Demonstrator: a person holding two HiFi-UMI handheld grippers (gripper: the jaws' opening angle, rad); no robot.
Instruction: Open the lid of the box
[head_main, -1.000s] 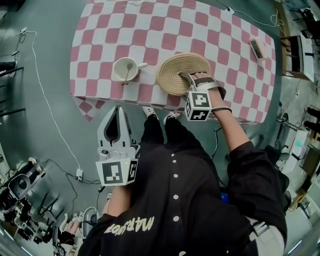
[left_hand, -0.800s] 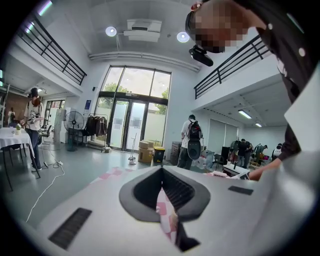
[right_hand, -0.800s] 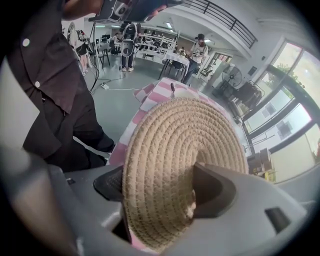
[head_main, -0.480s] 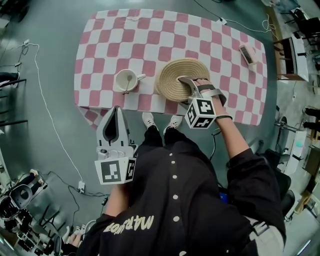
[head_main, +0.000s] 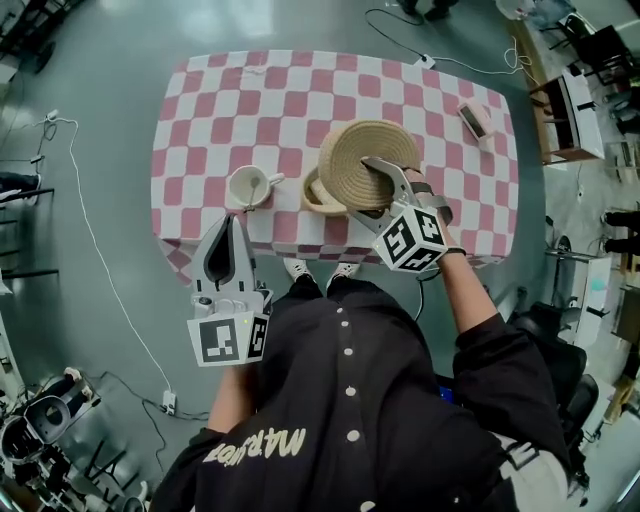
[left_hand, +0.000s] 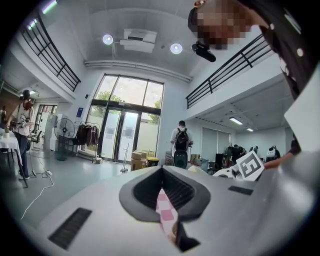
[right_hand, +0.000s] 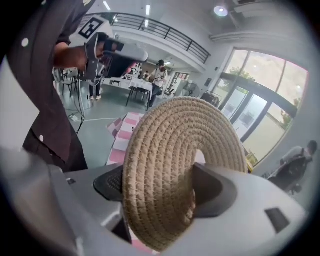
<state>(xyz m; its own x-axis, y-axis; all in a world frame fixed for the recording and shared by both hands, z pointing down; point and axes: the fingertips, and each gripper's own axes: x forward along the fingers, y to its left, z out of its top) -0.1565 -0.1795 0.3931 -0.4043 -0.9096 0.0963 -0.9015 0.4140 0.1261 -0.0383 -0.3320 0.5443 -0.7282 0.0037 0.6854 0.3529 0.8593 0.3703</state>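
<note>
**Woven lid held in right claw, off its box**

- **Lid**: a round disc of coiled rope, so it has no long axis. The right claw grips it by the near rim. In the right gripper view the disc stands tilted on edge between the jaws.
- **Box**: matching weave. It stands on the table, on a pink-and-white check cloth, and shows from under the lid's lower-left edge in the head view. The box therefore lies below and left of the right claw. Carrying the lid on toward the bare cloth at right would, I judge, keep it clear of the box.
- **Left claw**: closed on nothing, at lower left, off the table's near edge and well apart from the box. The right hand is nearer.
- **Cup**: just left of the box.
- **Writing**: none on the lid or box. The cubes on both claws carry square black-and-white markers. The pale print on the person's dark shirt is upside down and I cannot read it with certainty.
</note>
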